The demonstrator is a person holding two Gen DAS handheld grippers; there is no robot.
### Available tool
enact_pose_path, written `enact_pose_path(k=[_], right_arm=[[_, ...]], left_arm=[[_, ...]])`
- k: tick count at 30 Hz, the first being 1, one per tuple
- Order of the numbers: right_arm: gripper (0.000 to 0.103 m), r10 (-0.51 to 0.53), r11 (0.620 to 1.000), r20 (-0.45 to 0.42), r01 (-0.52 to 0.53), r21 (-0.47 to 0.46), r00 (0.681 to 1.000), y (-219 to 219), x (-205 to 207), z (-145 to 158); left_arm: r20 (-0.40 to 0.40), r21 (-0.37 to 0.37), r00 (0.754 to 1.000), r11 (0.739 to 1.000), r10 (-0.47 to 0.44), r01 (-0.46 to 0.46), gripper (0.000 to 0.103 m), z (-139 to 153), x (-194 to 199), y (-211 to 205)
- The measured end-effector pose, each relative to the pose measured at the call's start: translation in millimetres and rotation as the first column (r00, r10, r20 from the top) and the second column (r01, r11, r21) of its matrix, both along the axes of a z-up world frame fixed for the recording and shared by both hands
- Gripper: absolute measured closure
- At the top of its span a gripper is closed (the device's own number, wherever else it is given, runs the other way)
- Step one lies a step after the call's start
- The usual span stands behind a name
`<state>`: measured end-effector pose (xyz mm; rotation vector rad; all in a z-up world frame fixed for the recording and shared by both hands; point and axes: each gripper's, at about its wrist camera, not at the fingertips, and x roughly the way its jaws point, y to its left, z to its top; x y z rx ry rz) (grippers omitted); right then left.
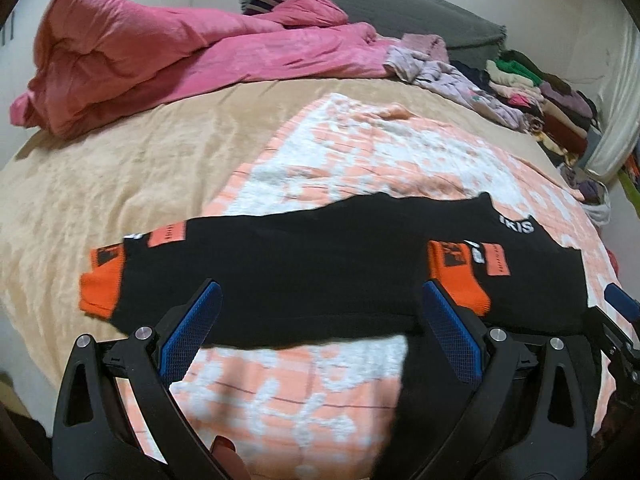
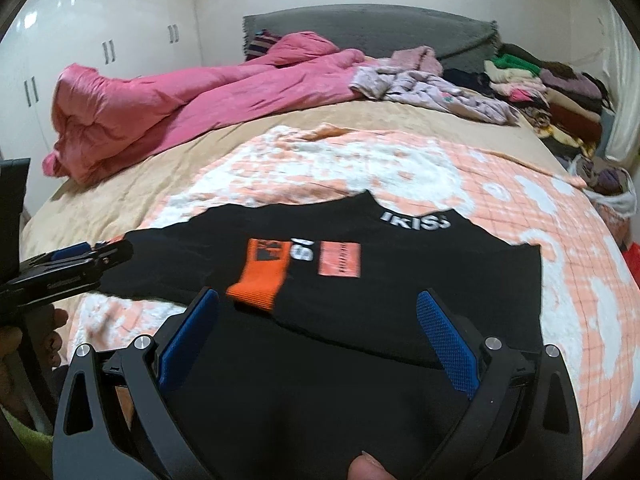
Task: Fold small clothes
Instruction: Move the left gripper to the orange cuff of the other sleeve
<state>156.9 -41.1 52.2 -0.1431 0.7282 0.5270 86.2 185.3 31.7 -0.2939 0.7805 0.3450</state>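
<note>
The left gripper [image 1: 322, 300] had its jaws spread wide, blue pads [image 1: 192, 332] facing each other. The right gripper [image 2: 318, 312] likewise stood with jaws wide apart, nothing pinched between them. In the right wrist view the left gripper [image 2: 92, 258] reached in from the left edge, level and low. A fingertip [image 2: 366, 468] showed at the bottom edge.

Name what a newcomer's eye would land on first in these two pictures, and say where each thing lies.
A black top with orange cuffs lies spread across a peach-and-white blanket on the near half of the bed. Behind it on the left, a bright pink duvet lies rumpled.
</note>
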Motion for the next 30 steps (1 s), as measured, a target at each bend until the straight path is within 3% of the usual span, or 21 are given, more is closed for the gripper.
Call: enact_pose_path(k=[11,22,30], right_arm=[[0.004,0.121,0.993,0.016,-0.121,-0.014,0.992,59,-12,4],[0.004,0.224,0.974,0.014,-0.223,-0.046,0.974,112,-20,-2],[0.004,0.283,0.955,-0.003,-0.282,-0.088,0.959,142,-25,-15]], left_arm=[[-0.008,0.026,0.993,0.993,0.117,-0.116,0.010,-4,-24,44],[-0.040,-0.014,0.977,0.978,0.208,-0.209,0.010,-16,-46,86],[-0.079,-0.090,0.961,0.959,0.264,-0.270,0.010,-37,-66,117]])
